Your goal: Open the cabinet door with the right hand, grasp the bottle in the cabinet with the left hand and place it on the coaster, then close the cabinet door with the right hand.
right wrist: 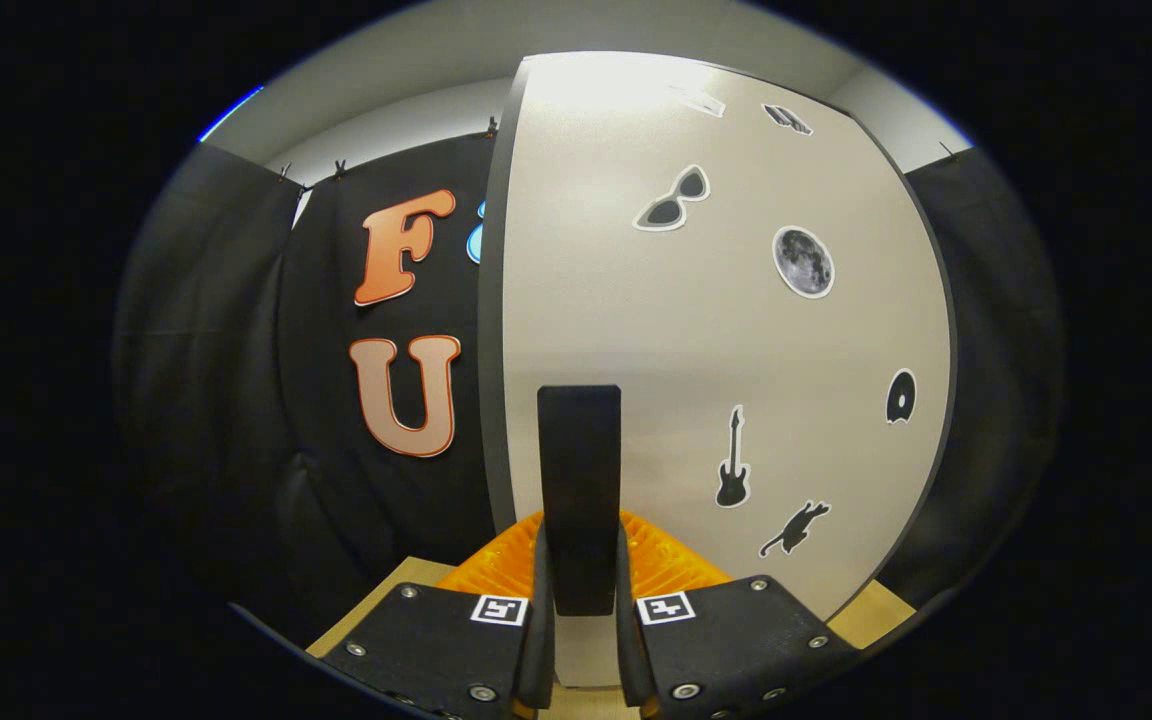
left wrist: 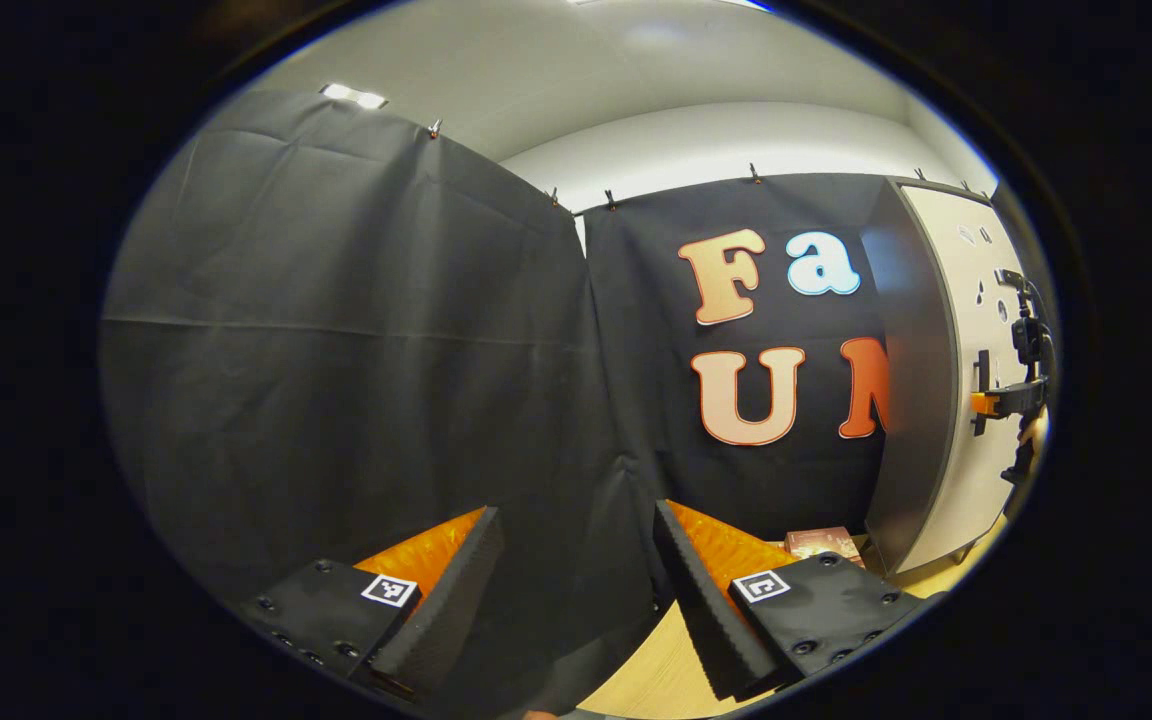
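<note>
The white cabinet door point(right wrist: 696, 330), dotted with small stickers, stands right in front of my right gripper point(right wrist: 579, 560). That gripper is shut on the door's upright black handle point(right wrist: 579, 470), one finger on each side. The door looks flush with the cabinet, and its inside is hidden behind it. In the left gripper view the cabinet point(left wrist: 911, 380) stands at the far right, with the right gripper point(left wrist: 996, 400) at its handle. My left gripper point(left wrist: 576, 515) is held open in the air facing the black cloth, with nothing between its fingers. A reddish-brown flat coaster point(left wrist: 821, 543) lies on the table by the cabinet's foot.
The light wooden table point(left wrist: 656, 670) runs below the left gripper and under the cabinet. Black cloth walls point(left wrist: 356, 350) close the booth at the back and left. The cabinet's grey side panel faces the left gripper.
</note>
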A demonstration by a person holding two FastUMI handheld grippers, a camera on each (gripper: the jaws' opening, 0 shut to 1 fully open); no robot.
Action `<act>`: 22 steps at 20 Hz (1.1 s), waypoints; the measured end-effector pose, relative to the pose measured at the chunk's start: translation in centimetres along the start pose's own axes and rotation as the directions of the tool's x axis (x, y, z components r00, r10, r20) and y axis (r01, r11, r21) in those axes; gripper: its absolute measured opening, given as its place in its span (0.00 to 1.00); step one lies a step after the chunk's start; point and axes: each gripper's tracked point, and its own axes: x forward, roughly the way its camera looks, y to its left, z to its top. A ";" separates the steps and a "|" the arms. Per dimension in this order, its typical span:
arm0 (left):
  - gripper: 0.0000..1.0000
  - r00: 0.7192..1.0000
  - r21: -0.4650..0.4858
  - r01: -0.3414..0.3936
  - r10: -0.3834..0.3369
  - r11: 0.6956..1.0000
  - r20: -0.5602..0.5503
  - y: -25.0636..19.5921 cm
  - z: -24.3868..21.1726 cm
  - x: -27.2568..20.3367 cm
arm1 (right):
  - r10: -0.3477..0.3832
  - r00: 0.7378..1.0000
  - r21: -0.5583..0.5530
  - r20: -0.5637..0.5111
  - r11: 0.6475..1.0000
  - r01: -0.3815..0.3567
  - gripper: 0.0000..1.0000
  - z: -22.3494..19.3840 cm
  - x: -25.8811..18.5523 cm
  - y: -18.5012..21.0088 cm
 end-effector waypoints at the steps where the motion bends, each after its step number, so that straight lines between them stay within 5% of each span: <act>1: 0.98 1.000 -0.002 0.003 -0.003 1.000 0.001 0.0 0.1 -0.1 | 0.014 1.000 0.004 0.000 1.000 -0.014 0.25 0.1 -0.4 0.0; 8: 0.98 0.999 0.001 0.039 -0.039 0.999 0.000 -0.4 1.0 -0.9 | 0.101 0.995 0.019 0.008 0.995 -0.101 0.24 0.2 -2.5 -0.5; 22: 0.98 0.983 0.004 0.184 -0.184 0.983 0.025 -9.2 1.7 -1.0 | 0.095 0.995 0.022 0.019 0.995 -0.095 0.22 0.2 -6.6 -3.2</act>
